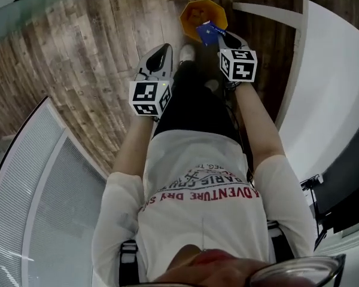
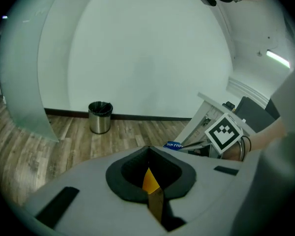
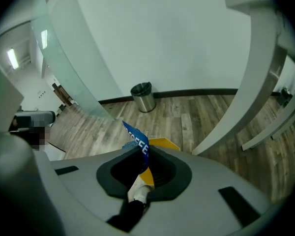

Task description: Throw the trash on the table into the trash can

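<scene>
Holding a blue coffee packet point(image 3: 136, 140), the right gripper point(image 3: 140, 156) has its jaws pinched nearly closed on it, right over the orange bin point(image 1: 203, 14) on the floor. Left gripper point(image 2: 149, 161) is closed w/ nothing in it, just beside the right one.

Risks imo: packet's thin & light, so if it's let go off-centre it could flutter past the rim onto the floor. Might also cling to a pad. Bin mouth looks smallish, so it needs aiming.

Floor point(image 1: 96, 52) is grey-brown wood plank. Room has a curved white wall, a frosted glass panel point(image 2: 19, 73), prob a white table point(image 1: 335, 70) on the right, plus a 2nd steel bin point(image 2: 100, 117) by the wall, well apart.
</scene>
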Available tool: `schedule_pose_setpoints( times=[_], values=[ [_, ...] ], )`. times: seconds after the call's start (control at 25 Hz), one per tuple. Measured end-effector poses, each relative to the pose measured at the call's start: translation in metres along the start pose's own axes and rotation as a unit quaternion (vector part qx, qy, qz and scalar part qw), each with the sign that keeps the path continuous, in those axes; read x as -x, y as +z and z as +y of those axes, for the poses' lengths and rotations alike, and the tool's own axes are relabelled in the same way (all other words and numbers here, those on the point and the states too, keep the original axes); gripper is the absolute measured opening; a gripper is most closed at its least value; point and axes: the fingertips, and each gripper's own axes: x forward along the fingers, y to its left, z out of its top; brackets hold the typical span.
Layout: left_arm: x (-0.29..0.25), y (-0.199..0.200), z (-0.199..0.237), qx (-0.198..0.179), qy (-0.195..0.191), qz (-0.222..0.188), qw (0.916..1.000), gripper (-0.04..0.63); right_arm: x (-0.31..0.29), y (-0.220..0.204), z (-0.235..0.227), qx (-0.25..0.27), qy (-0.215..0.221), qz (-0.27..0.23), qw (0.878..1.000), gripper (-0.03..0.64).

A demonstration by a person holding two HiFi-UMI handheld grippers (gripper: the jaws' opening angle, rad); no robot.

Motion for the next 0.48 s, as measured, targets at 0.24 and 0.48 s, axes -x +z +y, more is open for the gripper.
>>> schedule_pose_setpoints(
  times=[0.24, 0.48],
  values=[
    [-0.069, -0.085, 0.039, 0.026, 0.008, 0.041, 0.9988, 0.023, -0.117, -0.071, -0.035, 0.002, -0.021, 0.055, 0.998, 0.057],
    [-0.107, -0.144, 0.057, 0.045, 0.005, 0.068, 0.9967, 0.023, -0.183, -0.121, -0.059, 0.014, -0.055, 0.076, 0.996, 0.169]
  ],
)
